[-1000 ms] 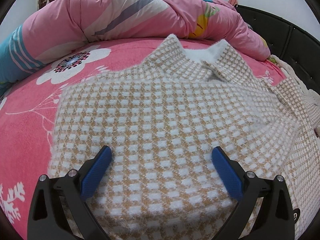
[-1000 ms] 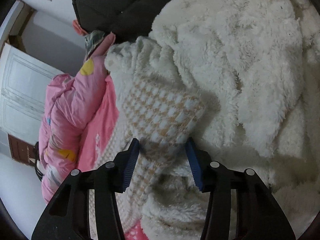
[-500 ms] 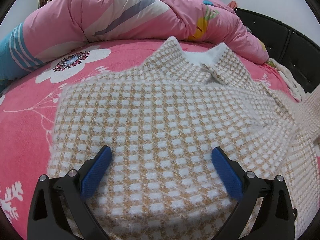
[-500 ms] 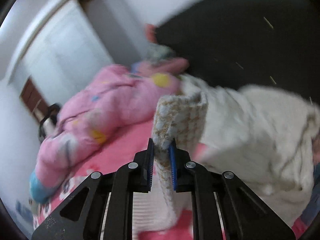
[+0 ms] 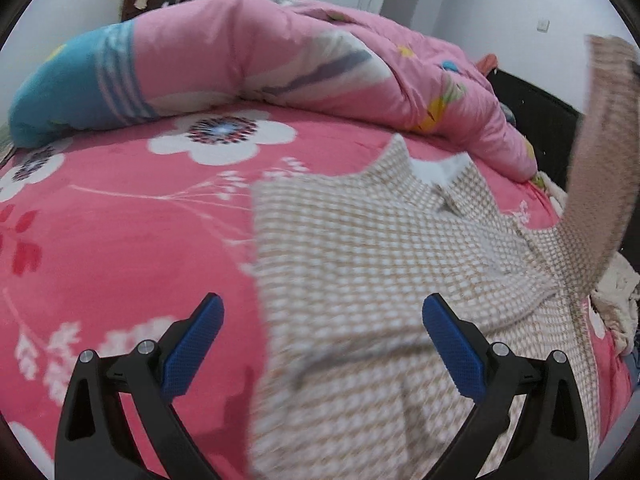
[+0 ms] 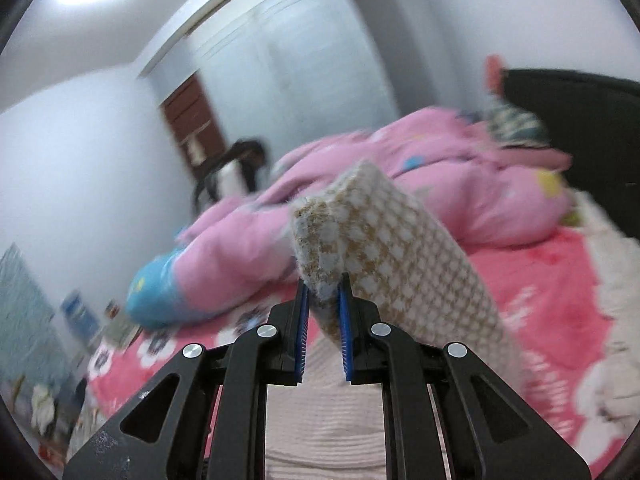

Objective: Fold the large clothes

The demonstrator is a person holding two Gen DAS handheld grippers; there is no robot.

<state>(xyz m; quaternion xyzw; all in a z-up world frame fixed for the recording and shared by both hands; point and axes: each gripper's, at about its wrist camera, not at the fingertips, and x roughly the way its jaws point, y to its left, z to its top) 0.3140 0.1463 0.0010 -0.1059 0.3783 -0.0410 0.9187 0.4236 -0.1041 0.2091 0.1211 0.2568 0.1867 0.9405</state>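
Observation:
A tan-and-white houndstooth jacket (image 5: 384, 248) lies spread on the pink flowered bed, collar toward the far side. My left gripper (image 5: 320, 312) hovers open above its left edge, blue pads wide apart and holding nothing. One sleeve (image 5: 600, 168) is lifted high at the right of the left wrist view. In the right wrist view that sleeve's cuff (image 6: 320, 248) is pinched between the blue pads of my right gripper (image 6: 323, 284), which is shut on it and raised above the bed. The rest of the sleeve (image 6: 408, 264) trails down to the right.
A rolled pink and blue quilt (image 5: 280, 60) lies along the far side of the bed. A dark headboard (image 5: 532, 128) stands at the right, with a white fluffy blanket (image 6: 608, 280) heaped beside it. The pink flowered sheet (image 5: 120, 220) stretches to the left of the jacket.
My right gripper closed on the sleeve cuff and swung it up off the white blanket, rolling as it rose. The left gripper drew back and leftward, off the jacket's middle.

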